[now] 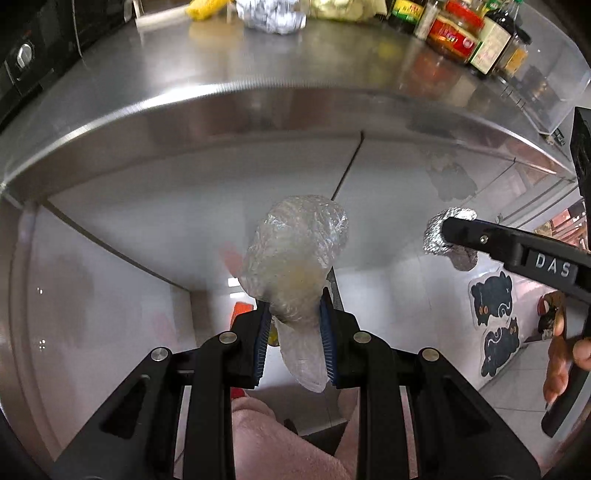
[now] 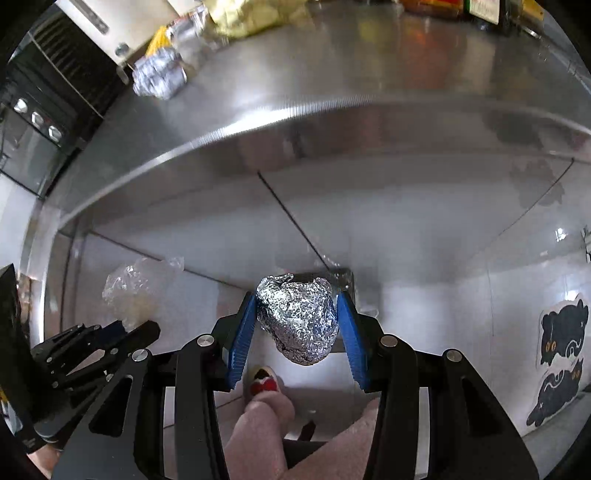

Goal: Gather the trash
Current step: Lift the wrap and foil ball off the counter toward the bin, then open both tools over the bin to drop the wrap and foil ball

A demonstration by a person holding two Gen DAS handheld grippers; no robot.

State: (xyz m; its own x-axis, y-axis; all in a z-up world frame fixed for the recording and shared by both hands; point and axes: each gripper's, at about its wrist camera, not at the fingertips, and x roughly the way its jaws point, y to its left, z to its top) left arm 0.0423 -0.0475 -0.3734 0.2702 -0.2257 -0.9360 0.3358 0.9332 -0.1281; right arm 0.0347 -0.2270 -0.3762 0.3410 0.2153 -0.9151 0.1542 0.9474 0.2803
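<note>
I hold both loads off the counter (image 1: 258, 85), in front of its steel edge. Left tongs (image 1: 293, 325) are clamped on a crumpled plastic wrap (image 1: 295, 251); right tongs (image 2: 295, 332) are part-closed on a foil ball (image 2: 299, 317). Step: carrying. Next: find the bin, not in view, then release.

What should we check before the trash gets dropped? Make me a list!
1. Left gripper pinching the plastic wrap wad: ok.
2. Right gripper pinching the foil ball: ok.
3. Both pieces off the steel counter: ok.
4. Trash bin under the grippers: cannot tell, none in view.
5. More trash left on the counter: not ok, a foil lump remains.
</note>
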